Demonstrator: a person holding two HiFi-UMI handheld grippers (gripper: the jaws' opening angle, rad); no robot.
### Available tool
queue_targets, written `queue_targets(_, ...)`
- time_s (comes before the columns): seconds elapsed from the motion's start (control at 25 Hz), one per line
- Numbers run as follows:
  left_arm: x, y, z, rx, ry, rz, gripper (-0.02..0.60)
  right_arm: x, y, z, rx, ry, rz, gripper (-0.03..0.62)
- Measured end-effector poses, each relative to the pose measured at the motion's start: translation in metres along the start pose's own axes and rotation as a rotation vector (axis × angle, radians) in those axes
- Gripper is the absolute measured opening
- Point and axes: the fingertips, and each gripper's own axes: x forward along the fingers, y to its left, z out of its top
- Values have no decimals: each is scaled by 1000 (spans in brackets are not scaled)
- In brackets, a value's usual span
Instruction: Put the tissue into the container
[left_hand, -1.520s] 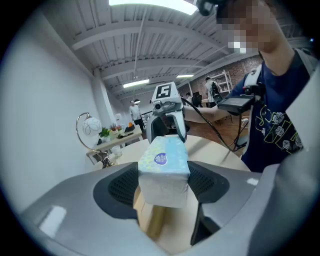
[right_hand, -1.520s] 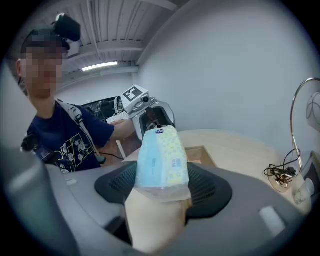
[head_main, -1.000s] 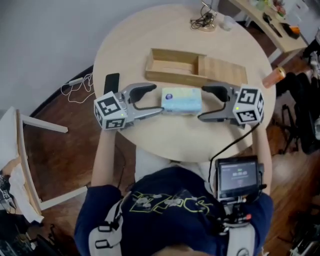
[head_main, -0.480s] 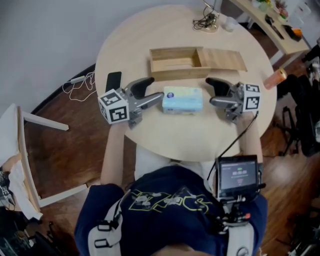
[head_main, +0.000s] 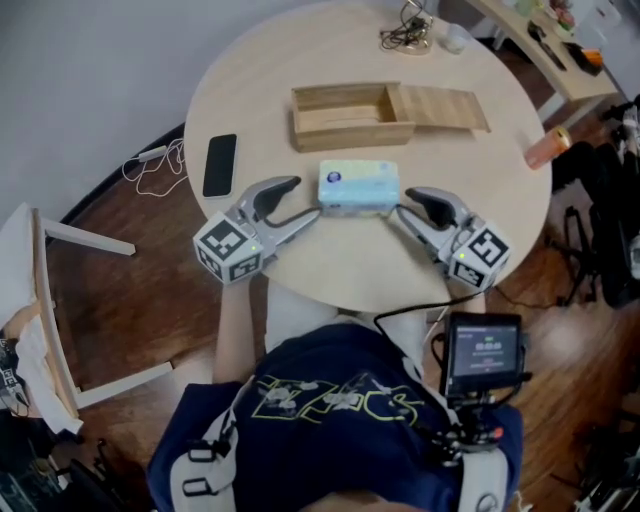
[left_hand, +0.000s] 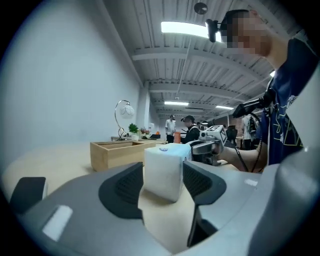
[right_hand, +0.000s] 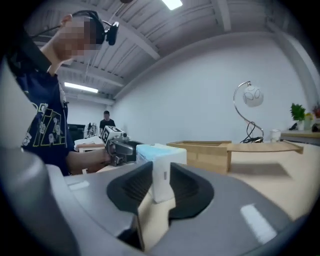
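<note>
A pale blue and white tissue pack (head_main: 358, 187) lies flat on the round wooden table (head_main: 300, 80), just in front of the open wooden box (head_main: 345, 115). My left gripper (head_main: 306, 198) reaches its near-left corner. The jaws are closing, with the pack's end (left_hand: 162, 172) between the pads, and the lower fingertip (head_main: 316, 212) touches the corner. My right gripper (head_main: 404, 203) is at the near-right corner. Those jaws are closing too, and the pads pinch the pack's corner (right_hand: 161, 175). The pack rests on the table.
The box's sliding lid (head_main: 445, 105) sticks out to the right. A black phone (head_main: 220, 165) lies at the left, a cable tangle (head_main: 408, 38) at the far edge, and an orange bottle (head_main: 547, 148) off the table's right side. A monitor (head_main: 484, 355) hangs at the person's chest.
Both grippers dropped toward the table's near side and now reach the pack's near corners at an angle. The right jaws narrowed sharply onto the corner, and the left jaws narrowed a little.
</note>
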Motion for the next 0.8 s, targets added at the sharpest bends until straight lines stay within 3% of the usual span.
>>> queue_targets(0.04, -1, 0, 0, -3, -1, 11, 226, -1, 3, 0, 6, -7, -19, 60)
queue_targets(0.08, -2, -2, -1, -3, 0, 8, 153, -2, 9, 0, 5, -7, -23, 24)
queue_targets(0.12, -4, -7, -2, 0, 1, -6, 48, -2, 16, -2, -1, -1, -14, 24)
queue_targets(0.16, -6, -12, -2, 5, 4, -23, 3, -2, 23, -5, -8, 8, 2, 24)
queue_targets(0.4, -23, -46, -6, 24, -2, -104, 3, 0, 47, -9, -11, 45, 83, 21)
queue_targets(0.56, 3, -58, -6, 24, 20, -172, 3, 9, 45, -8, -29, 57, 93, 20)
queue_targets(0.68, 13, -70, -24, 11, 124, -252, 3, 26, 55, -19, -10, 88, 117, 19)
queue_targets(0.76, 9, -72, -40, -9, 222, -259, 2, 39, 59, -18, 11, 87, 109, 18)
queue_targets(0.8, 9, -70, -41, -11, 234, -248, 2, 45, 59, -15, 18, 80, 101, 17)
